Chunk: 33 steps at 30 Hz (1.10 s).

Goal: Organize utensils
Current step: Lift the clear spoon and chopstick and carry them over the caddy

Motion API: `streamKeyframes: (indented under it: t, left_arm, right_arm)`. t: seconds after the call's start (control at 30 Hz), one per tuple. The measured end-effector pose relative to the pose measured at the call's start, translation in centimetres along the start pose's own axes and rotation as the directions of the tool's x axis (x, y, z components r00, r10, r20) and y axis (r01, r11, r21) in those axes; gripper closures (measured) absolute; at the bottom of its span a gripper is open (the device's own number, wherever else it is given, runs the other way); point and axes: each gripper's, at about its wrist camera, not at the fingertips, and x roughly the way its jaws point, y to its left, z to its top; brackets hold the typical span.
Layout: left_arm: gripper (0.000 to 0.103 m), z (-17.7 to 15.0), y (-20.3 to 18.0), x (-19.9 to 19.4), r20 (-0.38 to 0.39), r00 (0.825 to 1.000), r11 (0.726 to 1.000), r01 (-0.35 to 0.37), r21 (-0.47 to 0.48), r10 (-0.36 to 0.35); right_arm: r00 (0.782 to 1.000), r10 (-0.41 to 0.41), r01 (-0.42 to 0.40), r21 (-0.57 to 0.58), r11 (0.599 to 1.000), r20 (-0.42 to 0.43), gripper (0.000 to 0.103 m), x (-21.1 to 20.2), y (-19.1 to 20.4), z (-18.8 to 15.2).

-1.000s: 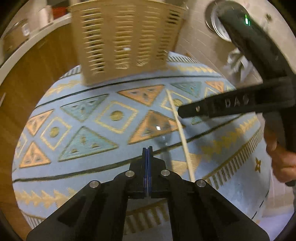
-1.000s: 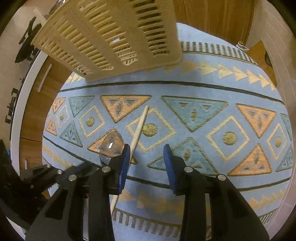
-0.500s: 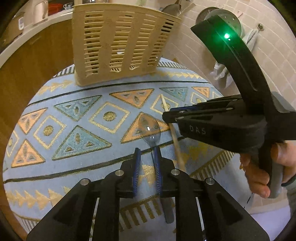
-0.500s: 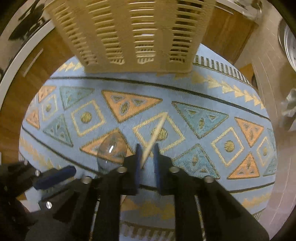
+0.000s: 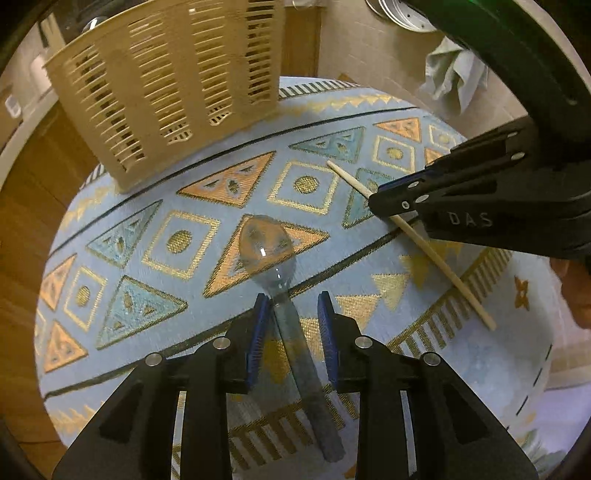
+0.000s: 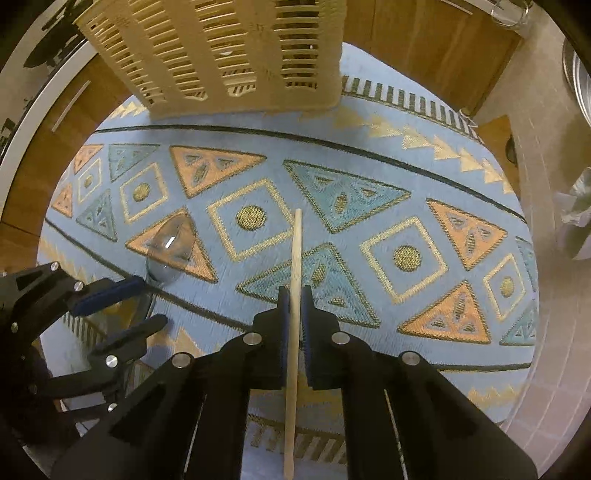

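On the blue patterned mat (image 5: 155,206) that covers the table, a clear plastic spoon (image 5: 280,280) lies with its bowl toward the basket (image 5: 166,85) and its handle running back under the left hand-held gripper (image 5: 291,325). That gripper's blue-padded jaws stand apart on either side of the spoon's neck; the left pad looks to be just at the neck, the right pad is clear of it, so nothing is clamped. In the right wrist view the same gripper (image 6: 122,306) appears at the left edge, its two fingers spread, with the spoon's bowl (image 6: 168,254) just beyond their tips on an orange triangle of the mat (image 6: 406,206).

The right hand-held gripper (image 6: 293,314) is closed on a wooden chopstick (image 6: 293,332), the pads pressed to both sides of it. The stick runs straight out between the fingers, its far tip pointing toward the basket (image 6: 229,55) and its near end passing back under the gripper body. Seen from the left wrist, the right gripper (image 5: 388,206) reaches in from the right and the chopstick (image 5: 436,254) slants across the mat's gold-fringed border. Whether the stick rests on the mat or is lifted off it cannot be told.

The tan slotted basket stands at the far edge of the mat, well apart from both utensils. Beyond it are wooden cabinet fronts (image 6: 424,48), and to the right a tiled wall (image 5: 369,48) with a crumpled cloth (image 5: 450,74) and a round metal pan (image 5: 399,14).
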Motion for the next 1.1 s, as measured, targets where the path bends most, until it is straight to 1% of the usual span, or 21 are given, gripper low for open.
streamKeyframes:
  t: [0.07, 0.1, 0.13, 0.17, 0.33, 0.43, 0.53, 0.6, 0.67, 0.7, 0.73, 0.77, 0.8, 0.83, 0.87, 0.9, 0.97, 1.03, 1.1]
  left_arm:
    - [0.084, 0.0, 0.0, 0.1, 0.004, 1.000, 1.000, -0.024, 0.002, 0.024]
    - [0.091, 0.1, 0.0, 0.1, 0.005, 0.999, 0.999, -0.035, 0.001, 0.035]
    - [0.091, 0.1, 0.2, 0.1, 0.007, 0.999, 0.999, -0.038, -0.005, 0.038]
    - [0.091, 0.1, 0.3, 0.1, 0.010, 0.999, 0.999, -0.031, -0.012, 0.031]
    - [0.093, -0.4, 0.8, -0.5, 0.038, 0.999, 0.999, -0.031, -0.040, 0.033]
    - [0.093, -0.9, 1.5, -1.3, 0.063, 0.998, 0.998, -0.018, -0.066, 0.022]
    - [0.093, -1.2, 2.1, -2.2, 0.091, 0.996, 0.996, -0.007, -0.085, 0.015]
    - [0.093, -1.3, 2.5, -2.9, 0.114, 0.993, 0.995, 0.000, -0.096, 0.011]
    - [0.093, -1.4, 2.9, -3.5, 0.129, 0.992, 0.995, -0.002, -0.105, 0.016]
    - [0.093, -1.5, 3.1, -3.9, 0.141, 0.990, 0.994, -0.003, -0.109, 0.019]
    - [0.093, -1.7, 3.2, -4.2, 0.148, 0.989, 0.994, -0.002, -0.111, 0.018]
    - [0.093, -1.7, 3.4, -4.5, 0.158, 0.987, 0.993, 0.002, -0.116, 0.016]
    - [0.093, -1.8, 3.5, -4.8, 0.168, 0.986, 0.993, 0.006, -0.120, 0.015]
    - [0.093, -1.8, 3.8, -5.3, 0.186, 0.982, 0.992, 0.010, -0.126, 0.014]
    - [0.093, -1.9, 4.1, -5.7, 0.203, 0.979, 0.991, 0.016, -0.134, 0.012]
    - [0.093, -1.9, 4.2, -6.1, 0.222, 0.975, 0.990, 0.025, -0.140, 0.007]
    - [0.093, -1.6, 3.8, -6.6, 0.262, 0.965, 0.989, 0.036, -0.147, 0.003]
    - [0.093, -1.7, 3.9, -7.8, 0.310, 0.951, 0.987, 0.040, -0.154, 0.010]
    - [0.093, -1.8, 4.2, -9.2, 0.362, 0.932, 0.985, 0.054, -0.165, 0.009]
  right_arm:
    - [1.000, 0.030, -0.030, -0.012, 0.999, -0.003, 0.086, -0.3, -0.1, -0.7]
    - [0.999, 0.045, -0.045, -0.015, 0.999, -0.003, 0.081, -0.4, -0.3, -1.0]
    - [0.999, 0.052, -0.052, -0.015, 0.999, 0.000, 0.078, -0.6, -0.5, -1.2]
    - [0.998, 0.060, -0.060, -0.017, 0.998, 0.006, 0.077, -0.7, -0.6, -1.5]
    - [0.997, 0.075, -0.075, 0.006, 0.997, 0.026, 0.077, -1.4, -1.4, -2.7]
    - [0.997, 0.072, -0.073, 0.031, 0.997, 0.028, 0.077, -1.9, -2.3, -2.6]
    - [0.998, 0.051, -0.052, 0.027, 0.998, 0.026, 0.077, -2.0, -2.3, -2.0]
    - [0.999, 0.038, -0.038, 0.002, 0.999, 0.002, 0.077, -1.6, -1.7, -1.9]
    - [1.000, 0.006, -0.006, -0.009, 1.000, -0.015, 0.077, -0.8, -0.2, -1.2]
    - [1.000, -0.025, 0.025, -0.031, 0.999, -0.012, 0.078, -0.7, 0.3, -1.2]
    - [0.999, -0.053, 0.052, -0.057, 0.997, -0.012, 0.079, -0.6, 0.9, -1.2]
    - [0.998, -0.068, 0.067, -0.074, 0.995, -0.006, 0.082, -0.7, 1.2, -1.3]
    - [0.998, -0.071, 0.070, -0.091, 0.993, -0.004, 0.090, -0.7, 1.7, -1.4]
    - [0.997, -0.083, 0.082, -0.104, 0.991, -0.001, 0.100, -0.8, 2.1, -1.5]
    - [0.995, -0.103, 0.102, -0.126, 0.987, 0.002, 0.100, -0.8, 2.6, -1.6]
    - [0.995, -0.102, 0.102, -0.130, 0.986, 0.004, 0.100, -0.7, 3.1, -1.5]
    - [0.998, -0.057, 0.057, -0.127, 0.990, 0.008, 0.100, -1.1, 3.1, -1.6]
    - [0.998, -0.015, 0.023, -0.130, 0.991, 0.066, 0.100, -2.7, 3.1, -1.6]
    - [0.990, 0.052, -0.034, -0.130, 0.991, 0.135, 0.100, -5.0, 2.6, -1.7]
